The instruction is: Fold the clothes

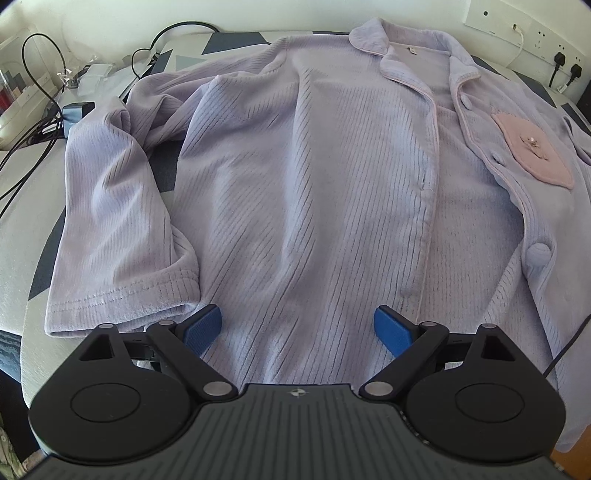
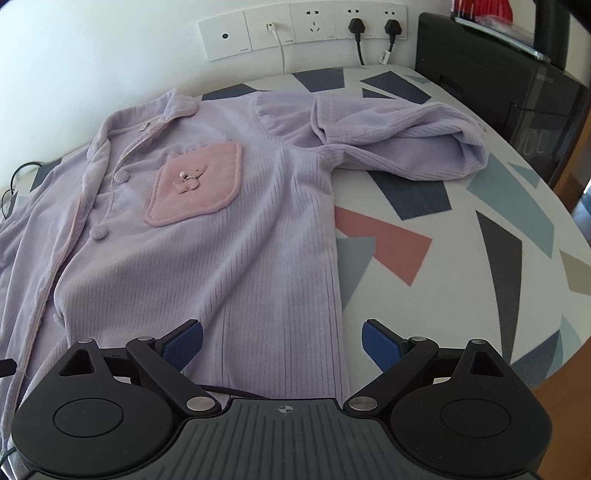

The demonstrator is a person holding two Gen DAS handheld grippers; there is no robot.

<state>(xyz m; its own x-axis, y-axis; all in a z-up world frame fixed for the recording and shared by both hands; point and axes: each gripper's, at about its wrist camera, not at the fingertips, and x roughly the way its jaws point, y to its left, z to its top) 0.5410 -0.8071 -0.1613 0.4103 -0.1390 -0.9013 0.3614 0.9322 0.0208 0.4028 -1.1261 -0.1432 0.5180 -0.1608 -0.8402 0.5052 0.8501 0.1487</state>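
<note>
A lilac ribbed pyjama shirt (image 1: 314,177) lies spread front-up on the bed, collar toward the wall. Its pink chest pocket (image 2: 195,184) sits right of the button placket. One sleeve (image 1: 118,229) is bent down along the shirt's left side; the other sleeve (image 2: 399,140) lies crumpled out to the right. My left gripper (image 1: 297,326) hovers open above the shirt's lower left front, nothing between its blue pads. My right gripper (image 2: 282,341) is open over the shirt's lower right side edge, also holding nothing.
The bed cover (image 2: 461,258) is white with blue, grey and pink shapes. Black cables and small items (image 1: 44,110) lie at the bed's left. Wall sockets with plugs (image 2: 354,26) are behind. A black cabinet (image 2: 498,85) stands at the right. A black cable (image 2: 236,391) runs under the hem.
</note>
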